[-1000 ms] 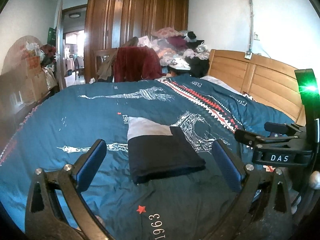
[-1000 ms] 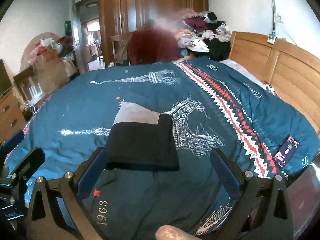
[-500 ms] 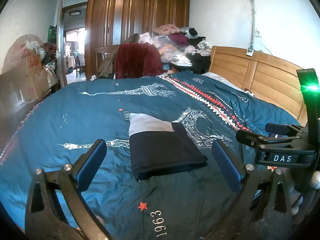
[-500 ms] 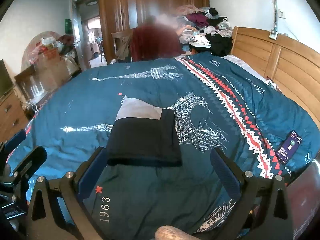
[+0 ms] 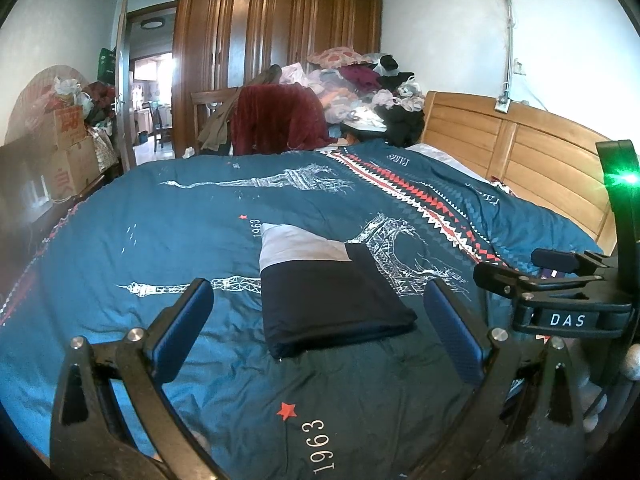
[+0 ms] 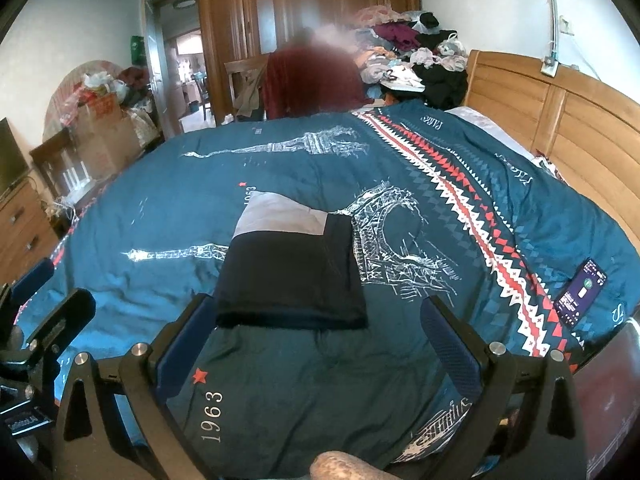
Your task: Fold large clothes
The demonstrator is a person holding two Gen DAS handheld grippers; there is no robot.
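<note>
A folded garment (image 5: 328,292), black with a pale grey panel at its far end, lies flat in a neat rectangle on the teal Eiffel-tower quilt (image 5: 200,216). The same folded garment (image 6: 292,268) shows in the right wrist view. My left gripper (image 5: 316,320) hangs open above the near edge of the quilt, short of the garment, with nothing between its blue pads. Likewise my right gripper (image 6: 316,328) is open and holds nothing, its left pad close to the garment's near corner. The right gripper's body (image 5: 560,304) shows at the right of the left wrist view.
A phone (image 6: 582,292) lies on the quilt near the right edge. A wooden headboard (image 5: 520,152) runs along the right. A pile of clothes (image 5: 360,84), a chair draped in dark red cloth (image 5: 276,120) and a wardrobe (image 5: 280,40) stand beyond. Boxes (image 5: 68,144) line the left wall.
Both grippers have drawn back a little and risen from the folded garment, still open. The garment has not moved.
</note>
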